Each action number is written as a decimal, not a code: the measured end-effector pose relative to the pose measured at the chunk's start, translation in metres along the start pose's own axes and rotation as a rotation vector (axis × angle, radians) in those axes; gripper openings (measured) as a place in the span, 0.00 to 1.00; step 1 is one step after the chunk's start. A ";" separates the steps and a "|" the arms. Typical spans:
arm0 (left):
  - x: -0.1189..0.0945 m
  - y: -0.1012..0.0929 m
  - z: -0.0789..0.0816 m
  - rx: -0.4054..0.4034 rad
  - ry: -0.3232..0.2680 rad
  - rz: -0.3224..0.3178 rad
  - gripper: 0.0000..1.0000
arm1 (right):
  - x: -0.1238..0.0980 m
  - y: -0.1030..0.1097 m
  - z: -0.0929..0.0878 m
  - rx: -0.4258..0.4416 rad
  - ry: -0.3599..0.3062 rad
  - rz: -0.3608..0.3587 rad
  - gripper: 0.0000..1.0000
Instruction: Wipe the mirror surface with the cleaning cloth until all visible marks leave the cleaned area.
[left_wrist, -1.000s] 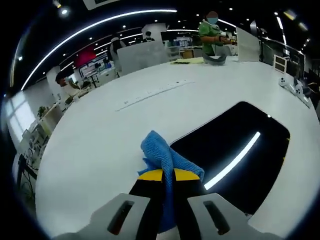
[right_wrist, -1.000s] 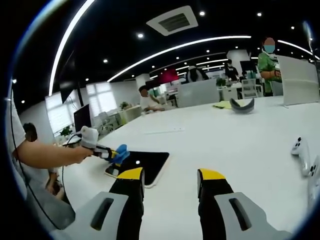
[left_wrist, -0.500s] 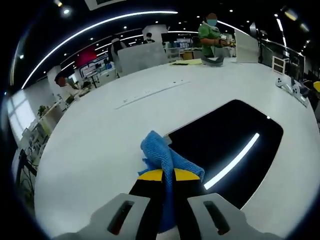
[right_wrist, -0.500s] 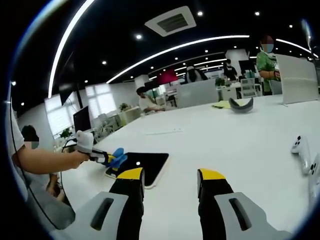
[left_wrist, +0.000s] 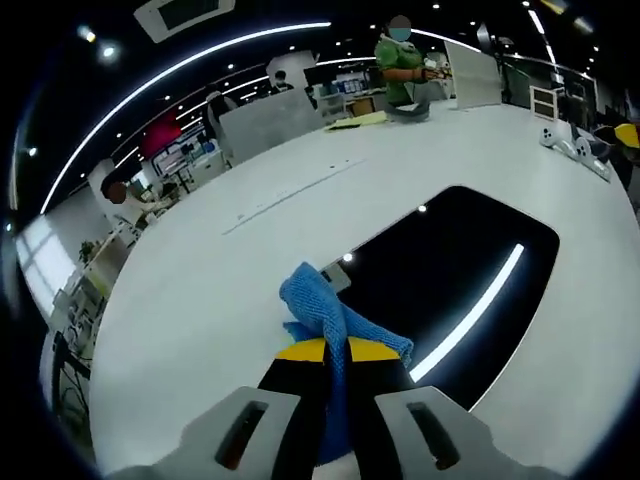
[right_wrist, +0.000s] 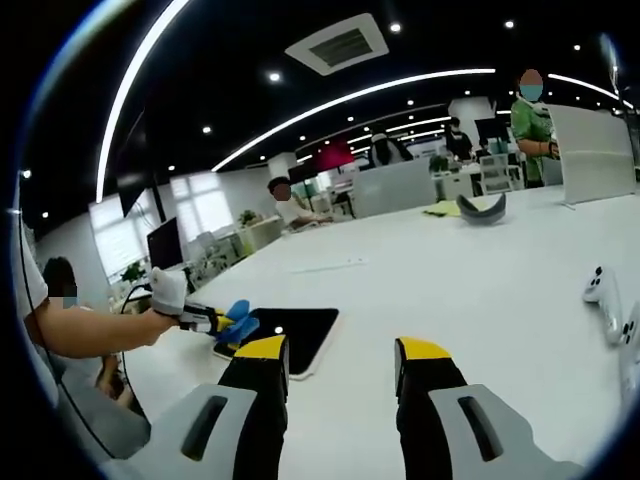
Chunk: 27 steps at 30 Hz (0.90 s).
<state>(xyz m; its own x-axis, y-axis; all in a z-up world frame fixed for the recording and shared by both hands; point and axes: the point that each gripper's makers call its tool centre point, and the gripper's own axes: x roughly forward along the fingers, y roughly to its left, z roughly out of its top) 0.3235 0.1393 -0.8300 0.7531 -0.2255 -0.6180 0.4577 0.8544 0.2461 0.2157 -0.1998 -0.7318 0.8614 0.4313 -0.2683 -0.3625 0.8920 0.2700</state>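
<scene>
white table (right_wrist: 480, 290), game controllers (right_wrist: 600, 292), headset (right_wrist: 482, 208)

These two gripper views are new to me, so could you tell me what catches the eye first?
The blue cleaning cloth, pinched in the left gripper, stands out at the near corner of the black mirror, which lies flat on the white table and reflects a ceiling light strip. The right gripper hovers open, off to the side.

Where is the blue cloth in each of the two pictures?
Left gripper view: the blue cloth is low in the middle, pinched in the left hand-held gripper, at the mirror's near edge.
Right gripper view: the blue cloth is small, at the left, at the mirror's left end.
Shared landmark: the dark mirror on the white table.
</scene>
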 end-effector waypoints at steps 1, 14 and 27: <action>0.000 -0.001 0.001 -0.006 -0.002 -0.004 0.03 | 0.000 0.000 0.000 0.002 -0.001 0.000 0.40; 0.002 -0.013 0.004 -0.057 -0.015 -0.028 0.03 | 0.000 0.000 0.002 0.012 -0.013 0.002 0.40; 0.006 -0.028 0.011 -0.092 -0.026 -0.081 0.03 | 0.004 0.014 -0.003 -0.047 0.018 0.049 0.40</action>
<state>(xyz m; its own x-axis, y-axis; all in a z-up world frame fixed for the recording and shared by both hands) 0.3210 0.1090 -0.8322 0.7282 -0.3067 -0.6129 0.4730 0.8721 0.1256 0.2129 -0.1847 -0.7320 0.8358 0.4765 -0.2727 -0.4207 0.8750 0.2395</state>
